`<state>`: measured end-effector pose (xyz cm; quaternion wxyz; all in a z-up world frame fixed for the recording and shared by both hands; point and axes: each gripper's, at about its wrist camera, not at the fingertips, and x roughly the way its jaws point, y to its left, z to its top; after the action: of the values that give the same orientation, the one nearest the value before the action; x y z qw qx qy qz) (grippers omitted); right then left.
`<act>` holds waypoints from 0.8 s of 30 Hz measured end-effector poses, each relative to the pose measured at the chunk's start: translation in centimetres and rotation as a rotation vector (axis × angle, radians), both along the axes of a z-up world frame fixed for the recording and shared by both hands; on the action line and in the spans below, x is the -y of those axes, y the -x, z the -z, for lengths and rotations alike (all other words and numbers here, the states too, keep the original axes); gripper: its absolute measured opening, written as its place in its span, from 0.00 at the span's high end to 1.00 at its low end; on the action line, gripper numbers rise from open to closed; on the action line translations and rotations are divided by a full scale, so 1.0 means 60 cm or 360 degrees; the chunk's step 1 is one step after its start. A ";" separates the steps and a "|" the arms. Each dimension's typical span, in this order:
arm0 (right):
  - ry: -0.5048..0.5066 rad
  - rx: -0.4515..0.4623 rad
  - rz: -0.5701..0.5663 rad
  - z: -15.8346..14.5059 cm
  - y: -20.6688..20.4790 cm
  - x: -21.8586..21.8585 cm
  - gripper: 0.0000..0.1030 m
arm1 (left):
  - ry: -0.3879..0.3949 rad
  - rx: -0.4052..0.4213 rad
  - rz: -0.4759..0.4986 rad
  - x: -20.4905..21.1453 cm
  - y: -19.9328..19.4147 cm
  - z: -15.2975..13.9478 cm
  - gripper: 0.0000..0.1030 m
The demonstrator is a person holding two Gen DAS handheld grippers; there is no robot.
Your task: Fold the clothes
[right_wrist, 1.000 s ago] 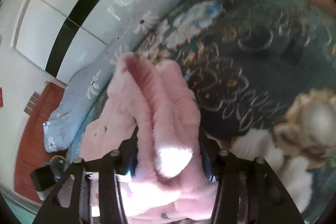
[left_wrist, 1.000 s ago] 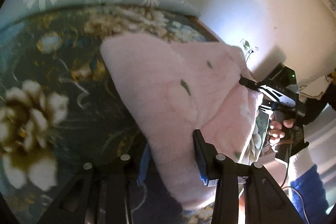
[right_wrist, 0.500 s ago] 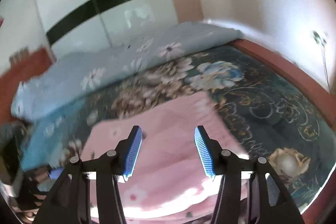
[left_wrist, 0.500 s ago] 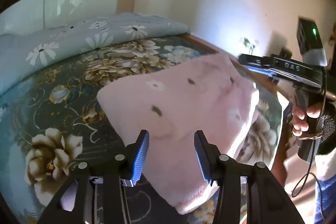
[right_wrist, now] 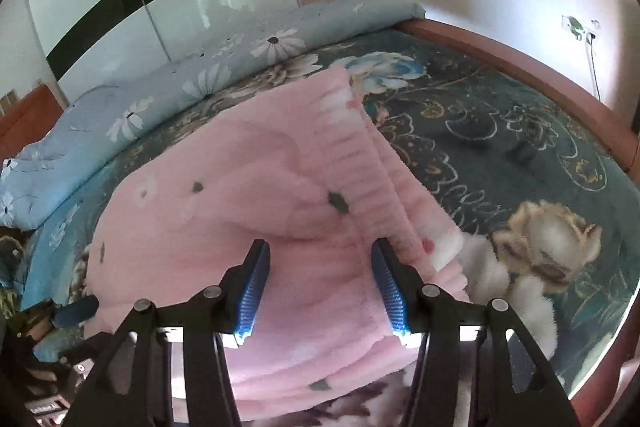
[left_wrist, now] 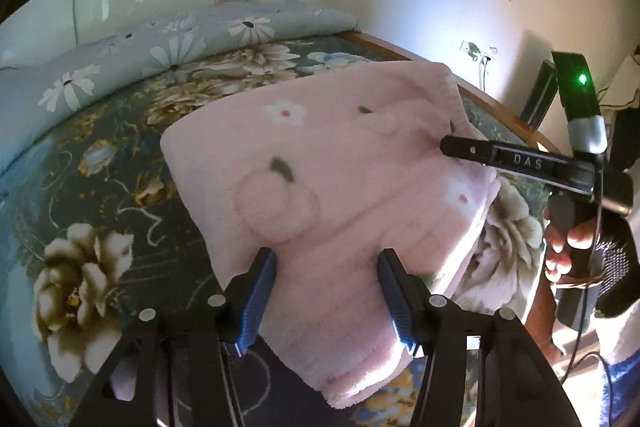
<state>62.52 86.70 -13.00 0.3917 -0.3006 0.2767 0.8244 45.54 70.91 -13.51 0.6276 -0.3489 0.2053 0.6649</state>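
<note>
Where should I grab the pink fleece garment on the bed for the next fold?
Probably the ribbed elastic band of the pink fleece garment. It lies flat as a firm, straight edge, open toward the bedspread, so come in from that side.

Left gripper (left_wrist: 326,259): angled downward, jaws opening, blue-padded fingers (left_wrist: 258,301) spread apart, nothing pinched between the pads. Right gripper (right_wrist: 318,251): also angled downward, jaws parted about as wide, pads clear of any grip. From the left view the right gripper shows side-on, its black fingers reaching leftward, a bare hand (left_wrist: 564,247) wrapped round the handle, a white and blue sleeve (left_wrist: 624,367) below.
</note>
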 end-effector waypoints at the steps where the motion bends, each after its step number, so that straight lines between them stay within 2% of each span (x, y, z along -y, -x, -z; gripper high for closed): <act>1: -0.0016 0.0012 0.0004 -0.007 0.001 0.005 0.47 | -0.0003 -0.0001 0.0007 0.004 0.000 -0.004 0.45; 4: -0.0105 0.0011 0.0032 -0.037 0.003 0.034 0.47 | -0.0058 0.0025 0.0013 0.021 0.005 -0.023 0.45; 8: -0.0195 -0.0069 0.0053 -0.073 -0.012 0.087 0.46 | -0.0133 0.0060 -0.0010 0.050 0.013 -0.051 0.45; 10: -0.0177 -0.0080 0.0077 -0.078 -0.022 0.116 0.41 | -0.0143 0.0065 -0.0026 0.063 0.016 -0.059 0.39; 12: -0.0101 -0.0112 0.0109 -0.068 -0.030 0.130 0.35 | -0.0158 0.0061 -0.0030 0.076 0.016 -0.065 0.29; 16: 0.0023 -0.0126 0.0197 -0.044 -0.038 0.154 0.35 | -0.0178 0.0075 0.0002 0.097 0.010 -0.070 0.23; 19: -0.0027 -0.0086 0.0202 -0.047 -0.035 0.175 0.31 | -0.0212 0.0032 0.0005 0.111 0.001 -0.081 0.12; 21: -0.0073 -0.0067 0.0206 -0.053 -0.034 0.189 0.30 | -0.0233 -0.0002 0.0013 0.119 -0.005 -0.088 0.01; 23: -0.0091 -0.0061 0.0205 -0.054 -0.034 0.199 0.29 | -0.0270 -0.0017 0.0009 0.130 -0.008 -0.094 0.00; 24: -0.0098 -0.0057 0.0202 -0.055 -0.032 0.204 0.25 | -0.0287 -0.0023 0.0007 0.135 -0.009 -0.097 0.00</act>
<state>64.44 74.48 -9.71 0.4473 -0.2555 0.2767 0.8113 46.08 62.79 -7.67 0.6565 -0.2857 0.1499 0.6819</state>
